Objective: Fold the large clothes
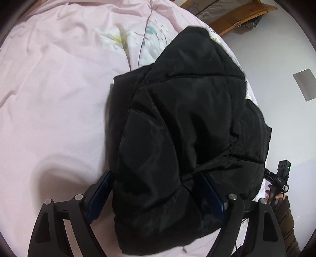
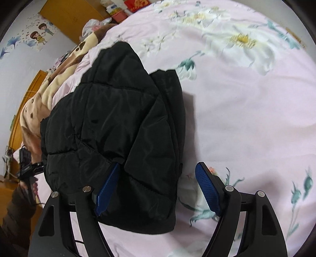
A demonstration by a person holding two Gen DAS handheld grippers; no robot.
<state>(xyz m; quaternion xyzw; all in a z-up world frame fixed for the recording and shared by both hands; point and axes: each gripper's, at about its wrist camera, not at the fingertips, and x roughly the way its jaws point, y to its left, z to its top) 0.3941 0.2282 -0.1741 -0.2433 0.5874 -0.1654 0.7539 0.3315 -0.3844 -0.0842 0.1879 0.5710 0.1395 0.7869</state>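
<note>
A black padded jacket (image 1: 187, 118) lies folded in a thick bundle on the pink floral bedsheet (image 1: 49, 98). My left gripper (image 1: 154, 173) stands open astride the bundle's near end, with one blue pad (image 1: 102, 187) beside its left edge and the other tucked in a crease. In the right wrist view the same jacket (image 2: 110, 118) fills the left half. My right gripper (image 2: 158, 164) is open: its left pad (image 2: 106, 189) sits in a fold of the jacket, while its right pad rests clear of it over the sheet (image 2: 246, 118).
A person's hand holds the other gripper at the bed's edge in each view (image 1: 280, 178) (image 2: 29, 168). A beige and brown spotted blanket (image 2: 39, 98) lies beyond the jacket. Wooden furniture (image 1: 243, 17) and a yellow cabinet (image 2: 69, 17) stand by the walls.
</note>
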